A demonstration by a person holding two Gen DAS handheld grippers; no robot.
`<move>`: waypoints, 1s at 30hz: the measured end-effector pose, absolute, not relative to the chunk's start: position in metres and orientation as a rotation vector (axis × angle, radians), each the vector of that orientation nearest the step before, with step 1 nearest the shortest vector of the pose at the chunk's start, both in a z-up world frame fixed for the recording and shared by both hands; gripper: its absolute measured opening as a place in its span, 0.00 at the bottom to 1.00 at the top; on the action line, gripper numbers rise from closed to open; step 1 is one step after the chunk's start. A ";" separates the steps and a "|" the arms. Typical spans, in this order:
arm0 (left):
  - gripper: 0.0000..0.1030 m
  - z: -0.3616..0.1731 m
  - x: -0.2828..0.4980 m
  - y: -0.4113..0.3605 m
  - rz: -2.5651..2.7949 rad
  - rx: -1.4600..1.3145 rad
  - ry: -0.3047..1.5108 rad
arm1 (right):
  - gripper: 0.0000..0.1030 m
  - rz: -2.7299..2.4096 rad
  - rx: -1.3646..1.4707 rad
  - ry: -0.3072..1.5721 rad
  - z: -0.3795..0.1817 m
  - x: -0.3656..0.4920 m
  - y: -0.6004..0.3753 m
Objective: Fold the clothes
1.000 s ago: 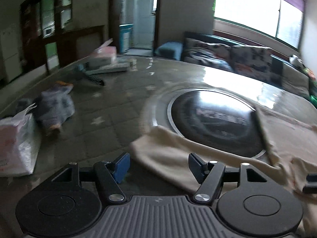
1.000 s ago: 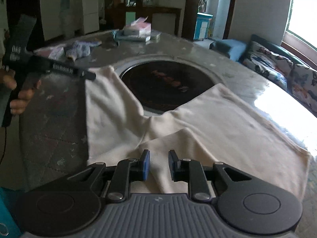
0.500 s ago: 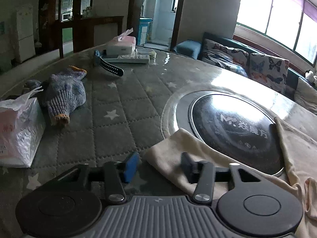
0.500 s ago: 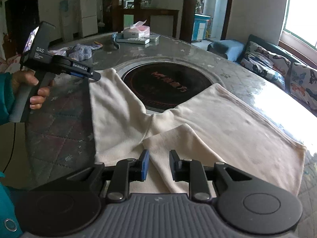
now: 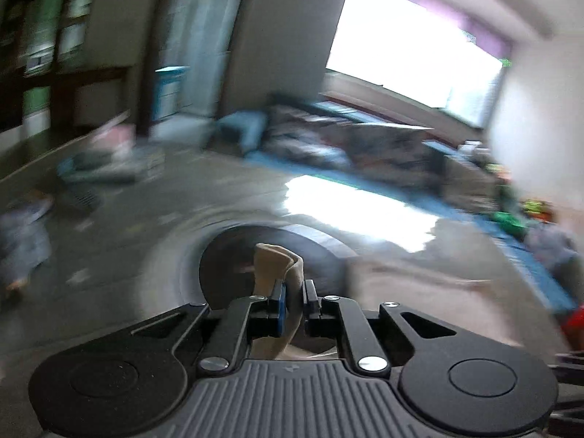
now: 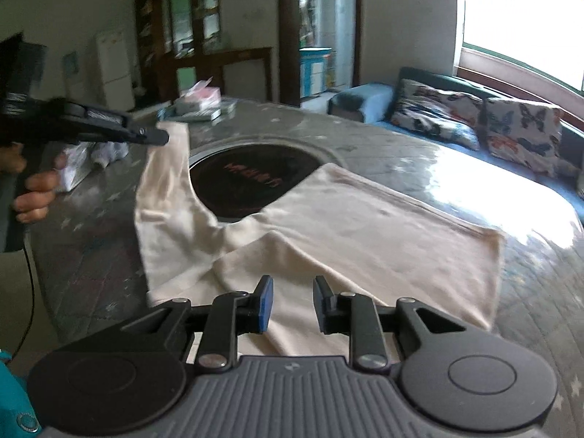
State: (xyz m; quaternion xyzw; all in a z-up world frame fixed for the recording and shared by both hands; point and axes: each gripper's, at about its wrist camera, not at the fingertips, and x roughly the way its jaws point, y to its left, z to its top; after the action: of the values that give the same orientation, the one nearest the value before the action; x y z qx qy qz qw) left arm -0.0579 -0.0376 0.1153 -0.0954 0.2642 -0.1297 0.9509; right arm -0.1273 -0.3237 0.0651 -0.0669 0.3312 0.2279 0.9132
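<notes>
A cream garment (image 6: 365,226) lies spread over the round table, partly across the black glass disc (image 6: 241,179) in its middle. My left gripper (image 5: 292,301) is shut on a corner of the cream garment (image 5: 277,261) and holds it lifted; in the right wrist view this gripper (image 6: 153,135) shows at the left with the cloth hanging from it. My right gripper (image 6: 290,301) is open and empty, just above the near folded part of the garment.
A tissue box (image 6: 199,96) and a flat box (image 6: 197,113) sit at the table's far side. A white bag (image 6: 75,168) and a knitted cloth (image 6: 109,153) lie at the left. A sofa with patterned cushions (image 6: 474,124) stands behind the table.
My left gripper has shut on the garment's corner and lifted it off the table, swinging right. My right gripper has opened wider and risen slightly.
</notes>
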 end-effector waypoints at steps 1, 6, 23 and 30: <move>0.09 0.121 -0.062 -0.052 -0.318 -0.185 0.527 | 0.23 0.451 -0.120 0.681 0.065 -0.129 -0.331; 0.09 0.134 -0.081 -0.120 -0.552 -0.131 0.500 | 0.23 0.365 -0.045 0.682 0.063 -0.138 -0.363; 0.38 0.078 -0.100 -0.181 -0.783 -0.026 0.654 | 0.23 0.181 0.069 0.711 0.051 -0.157 -0.416; 0.38 0.062 -0.074 -0.129 -0.600 -0.013 0.682 | 0.23 0.219 0.067 0.721 0.046 -0.144 -0.404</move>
State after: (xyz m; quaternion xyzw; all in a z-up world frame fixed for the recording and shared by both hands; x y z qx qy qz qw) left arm -0.0739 -0.1285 0.0623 -0.0064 0.3292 -0.2896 0.8987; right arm -0.1436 -0.4043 0.0462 0.0327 0.3518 0.1067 0.9294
